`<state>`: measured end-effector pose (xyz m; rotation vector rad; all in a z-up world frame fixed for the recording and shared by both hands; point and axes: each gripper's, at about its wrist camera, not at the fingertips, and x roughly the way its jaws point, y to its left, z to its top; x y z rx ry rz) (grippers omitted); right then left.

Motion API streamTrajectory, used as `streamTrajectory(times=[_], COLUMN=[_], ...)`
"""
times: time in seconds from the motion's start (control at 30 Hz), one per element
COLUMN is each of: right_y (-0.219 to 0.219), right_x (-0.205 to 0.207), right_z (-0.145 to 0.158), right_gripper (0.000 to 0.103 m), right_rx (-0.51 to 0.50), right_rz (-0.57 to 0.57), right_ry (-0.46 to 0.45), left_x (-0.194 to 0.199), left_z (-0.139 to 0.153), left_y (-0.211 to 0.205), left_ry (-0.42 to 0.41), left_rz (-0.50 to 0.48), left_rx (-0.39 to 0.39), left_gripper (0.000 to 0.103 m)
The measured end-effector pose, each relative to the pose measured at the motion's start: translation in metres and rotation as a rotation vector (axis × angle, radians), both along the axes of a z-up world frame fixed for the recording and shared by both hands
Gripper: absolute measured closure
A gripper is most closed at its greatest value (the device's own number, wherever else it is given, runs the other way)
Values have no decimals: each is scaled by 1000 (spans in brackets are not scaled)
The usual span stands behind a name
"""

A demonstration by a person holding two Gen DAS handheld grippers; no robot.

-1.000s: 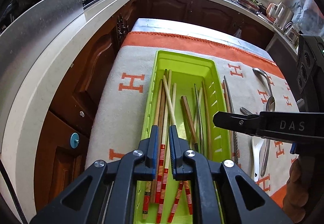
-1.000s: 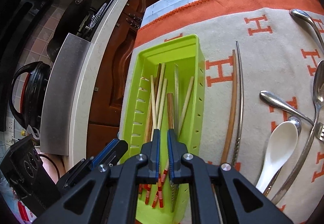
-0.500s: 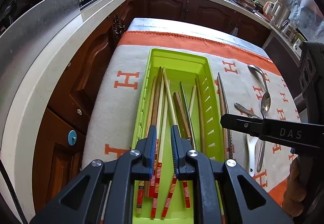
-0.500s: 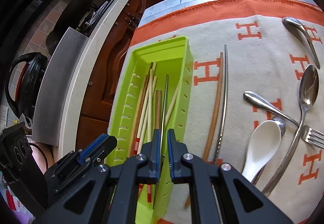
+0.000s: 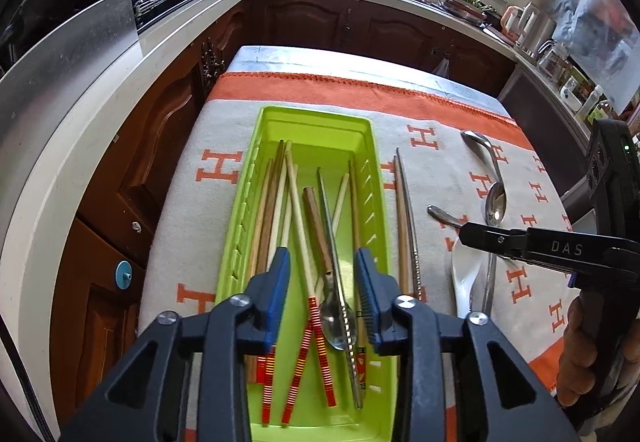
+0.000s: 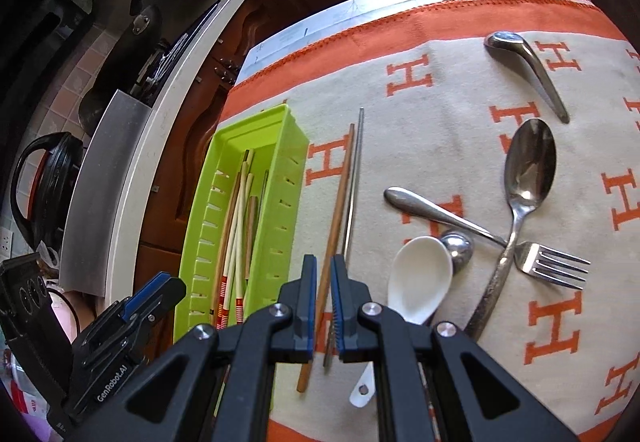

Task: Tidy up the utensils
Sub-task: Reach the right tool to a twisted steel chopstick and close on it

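Left tongs [image 5: 323, 282] opening over the tray [image 5: 382, 226], holding nothing; my right tongs [image 6: 324, 298], shut and empty, slid above the wooden chopstick [image 6: 338, 210]: open first, straddle it.

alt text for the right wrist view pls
The right gripper, jaws nearly shut and holding nothing, hovers over a wooden chopstick and a metal chopstick on an orange-patterned cloth. A green tray of chopsticks sits left; spoons and a fork lie right.
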<state>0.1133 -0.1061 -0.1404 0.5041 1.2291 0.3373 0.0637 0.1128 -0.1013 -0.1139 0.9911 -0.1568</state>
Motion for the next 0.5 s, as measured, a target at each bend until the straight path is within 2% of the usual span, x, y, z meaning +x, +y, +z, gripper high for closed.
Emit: streamTrajectory(times=[0.07, 0.2, 0.27, 0.5], right_y=[-6, -14, -14, -13], right_x=[-1, -1, 0, 3], right_z=[-1, -5, -8, -17], right_gripper=[95, 95, 95, 95], right_rx=[5, 13, 19, 34], right_rz=[-13, -21, -17, 0], right_ry=[1, 9, 15, 26], left_x=[-4, -7, -6, -8], left_z=[4, 5, 3, -3], left_y=[-8, -25, -31, -45], left_ry=[-29, -43, -37, -63], left_rz=[-9, -31, -39, -39], left_rx=[-4, -19, -22, 53], left_gripper=[47, 40, 39, 39])
